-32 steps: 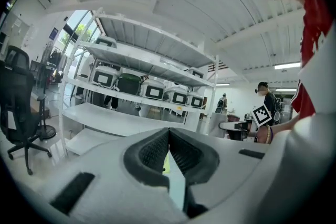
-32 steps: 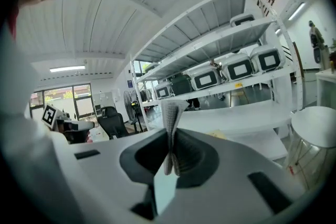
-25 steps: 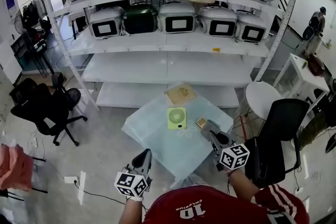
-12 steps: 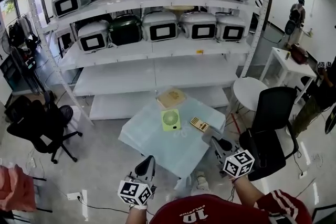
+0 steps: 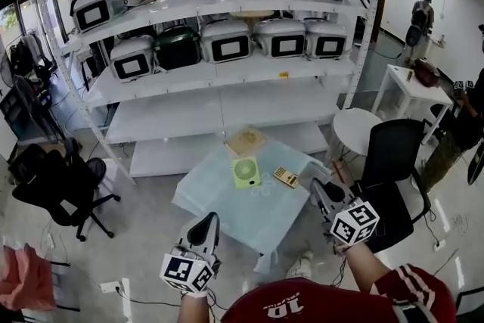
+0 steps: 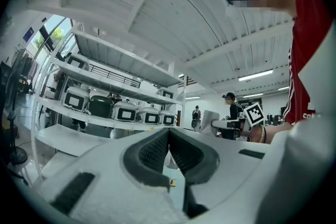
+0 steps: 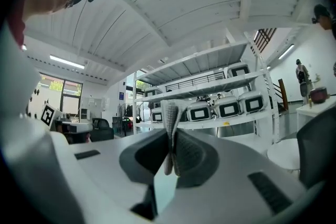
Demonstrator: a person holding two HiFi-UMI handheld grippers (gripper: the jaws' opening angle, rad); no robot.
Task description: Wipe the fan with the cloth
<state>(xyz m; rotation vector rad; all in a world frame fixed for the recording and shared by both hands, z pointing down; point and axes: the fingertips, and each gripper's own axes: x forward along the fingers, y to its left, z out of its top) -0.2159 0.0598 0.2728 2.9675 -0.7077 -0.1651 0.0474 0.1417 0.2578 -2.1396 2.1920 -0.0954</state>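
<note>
A small green fan [image 5: 245, 172] lies flat on the pale blue table [image 5: 227, 212]. My right gripper [image 5: 313, 182] hovers at the table's right corner, to the right of the fan and apart from it. It is shut on a folded grey-white cloth [image 7: 170, 124], which sticks up from between the jaws of that gripper [image 7: 172, 153]. My left gripper [image 5: 205, 225] hangs before the table's near edge, short of the fan. Seen from its own camera, the left gripper [image 6: 168, 145] has its jaws pressed together with nothing between them.
A brown board [image 5: 246, 141] lies behind the fan and a small yellow pad [image 5: 285, 177] to its right. A white shelf rack [image 5: 227, 98] with several boxy appliances stands behind the table. A black chair [image 5: 393, 163] and a round white table [image 5: 357, 126] are at the right, another black chair [image 5: 53, 178] at the left.
The head view has drawn back from the table. My right gripper, earlier over the table by the yellow pad, now sits at the right corner, still holding the cloth. The fan has not moved.
</note>
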